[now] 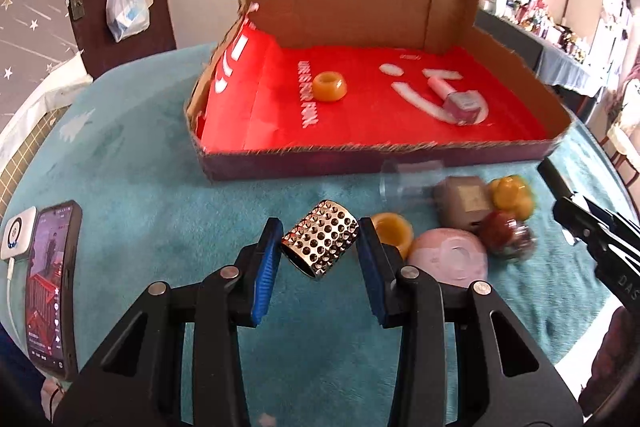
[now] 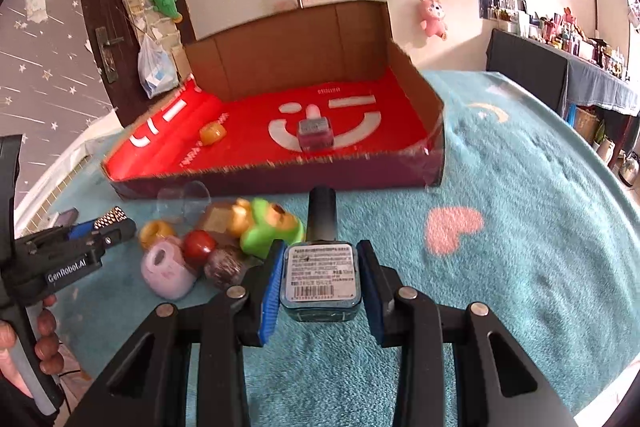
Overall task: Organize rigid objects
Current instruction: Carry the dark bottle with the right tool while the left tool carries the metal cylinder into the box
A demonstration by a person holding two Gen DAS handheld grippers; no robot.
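While a phone lies idle at the far left, the left gripper is clenched on a studded metal cuff, raised clear of the blue cloth, probably bound for the cardboard box beyond. Between the grippers sits a pile of small toys waiting near the box. Rightmost, the right gripper grasps a blue nail-polish bottle, base toward the camera.

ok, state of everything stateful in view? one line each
left gripper: shut on studded metal cuff, held tilted
right gripper: shut on teal nail polish bottle, cap pointing away
cardboard box: open-topped, holds two items
pink nail polish bottle: lying on its side in box
amber ring: in box, hole up
phone: screen on
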